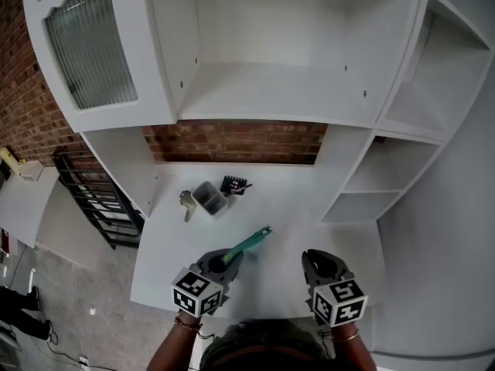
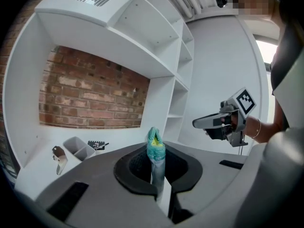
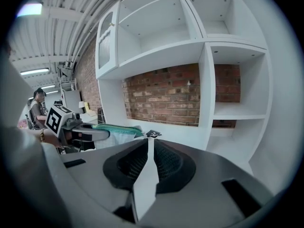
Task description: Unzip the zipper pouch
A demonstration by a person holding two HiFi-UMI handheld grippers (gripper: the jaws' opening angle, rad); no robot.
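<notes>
A teal-edged zipper pouch (image 1: 249, 243) sticks out from my left gripper (image 1: 226, 260), forward and to the right above the white desk (image 1: 294, 199). In the left gripper view the jaws are shut on the pouch's (image 2: 155, 146) near end. Its far end gapes a little and shows yellow inside. My right gripper (image 1: 315, 260) hangs to the right of the pouch, well apart from it. In the right gripper view its jaws (image 3: 149, 141) stand open by a narrow slit with nothing between them. The pouch's zipper teeth (image 3: 116, 128) and my left gripper (image 3: 102, 133) show at the left.
At the back left of the desk lie a set of keys (image 1: 186, 202), a small grey two-part bin (image 1: 209, 198) and a black object (image 1: 233, 185). White shelves (image 1: 387, 168) and a brick wall (image 1: 232, 141) rise behind. A ribbed-glass cabinet door (image 1: 89, 45) stands open at upper left.
</notes>
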